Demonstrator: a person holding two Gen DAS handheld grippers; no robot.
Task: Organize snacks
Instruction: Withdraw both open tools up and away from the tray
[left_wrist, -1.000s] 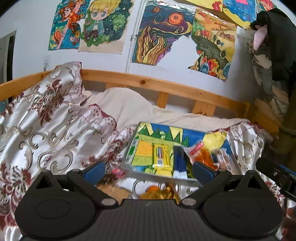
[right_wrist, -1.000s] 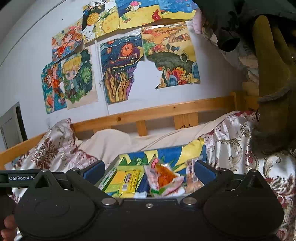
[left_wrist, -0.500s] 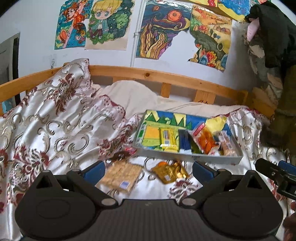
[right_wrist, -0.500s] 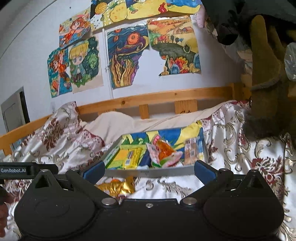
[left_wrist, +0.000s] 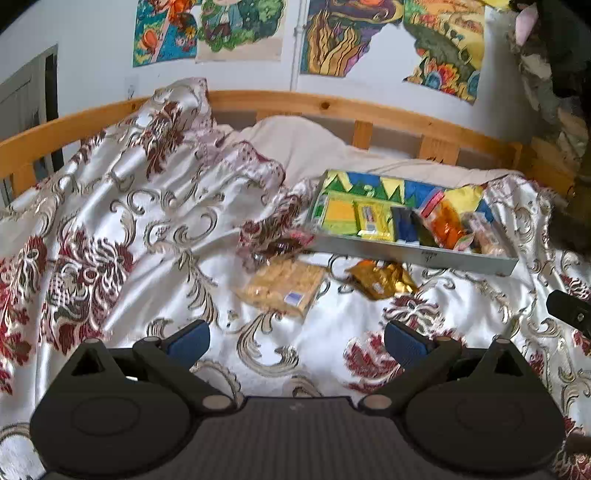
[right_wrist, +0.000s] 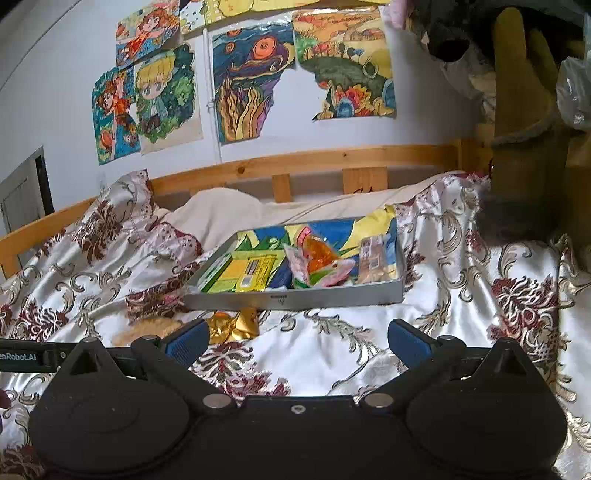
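Note:
A grey tray (left_wrist: 417, 254) with a colourful lining lies on the bed and holds several snack packs; it also shows in the right wrist view (right_wrist: 295, 298). In front of it lie a clear pack of crackers (left_wrist: 282, 286) and a crumpled gold packet (left_wrist: 382, 278), which also shows in the right wrist view (right_wrist: 232, 326). A dark red wrapper (left_wrist: 284, 245) lies by the tray's left corner. My left gripper (left_wrist: 297, 341) is open and empty above the blanket, short of the crackers. My right gripper (right_wrist: 295, 341) is open and empty in front of the tray.
The bed is covered by a rumpled silver and red floral blanket (left_wrist: 122, 229). A wooden headboard rail (left_wrist: 332, 109) runs behind it, under posters on the wall. Hanging clothes (right_wrist: 524, 110) stand at the right. The other gripper's tip (left_wrist: 570, 314) shows at the left wrist view's right edge.
Both grippers have pulled back and tilted down. The tray sits farther off, and the crackers and gold packet have come into full view. Both stay open.

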